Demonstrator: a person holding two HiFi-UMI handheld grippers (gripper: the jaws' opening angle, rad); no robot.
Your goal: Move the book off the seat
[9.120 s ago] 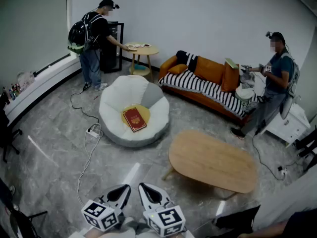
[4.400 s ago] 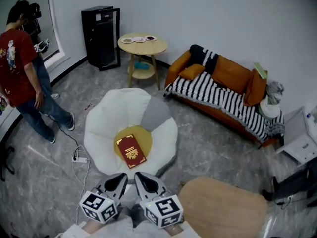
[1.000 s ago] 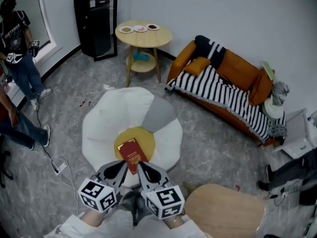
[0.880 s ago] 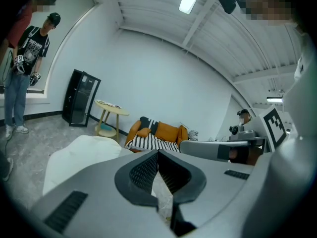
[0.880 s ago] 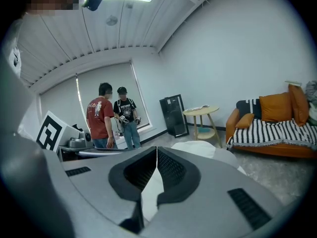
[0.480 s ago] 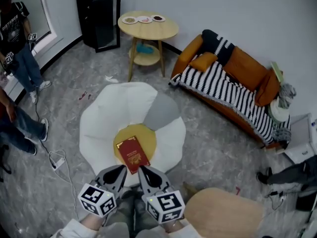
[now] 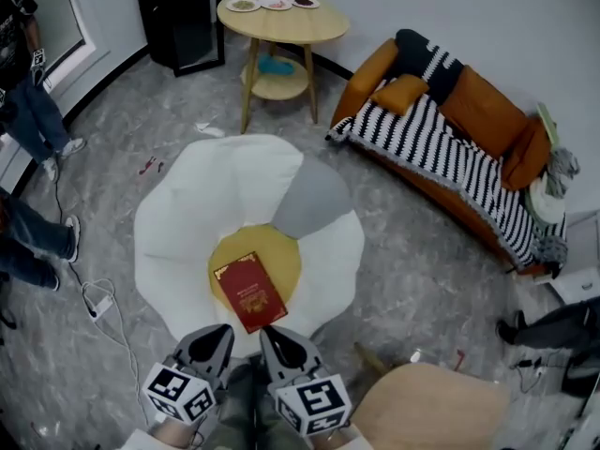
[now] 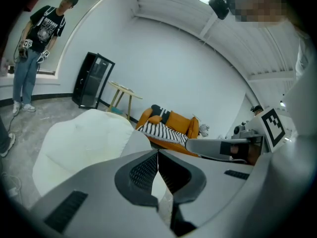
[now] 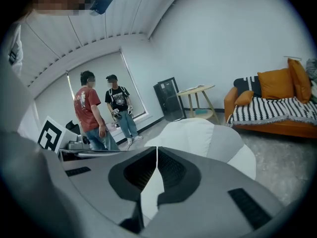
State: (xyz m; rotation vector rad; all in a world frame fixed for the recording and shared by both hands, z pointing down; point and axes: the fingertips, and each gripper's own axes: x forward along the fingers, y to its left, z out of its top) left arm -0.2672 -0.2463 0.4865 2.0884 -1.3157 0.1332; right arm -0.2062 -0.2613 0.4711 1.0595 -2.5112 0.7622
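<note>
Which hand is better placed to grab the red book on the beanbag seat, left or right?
Right, narrowly. In the head view the right tongs point at the red book along its near edge, while the left tongs aim past its corner at the white seat. Both are shut and empty, so either must open.

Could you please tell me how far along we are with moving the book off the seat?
Done: nothing yet; the red book lies flat on the yellow cushion of the white seat. In hand: the left gripper and right gripper, both shut and empty, hover side by side near the book's closer edge. Left: open a gripper, grasp the book and lift it off the seat.
</note>
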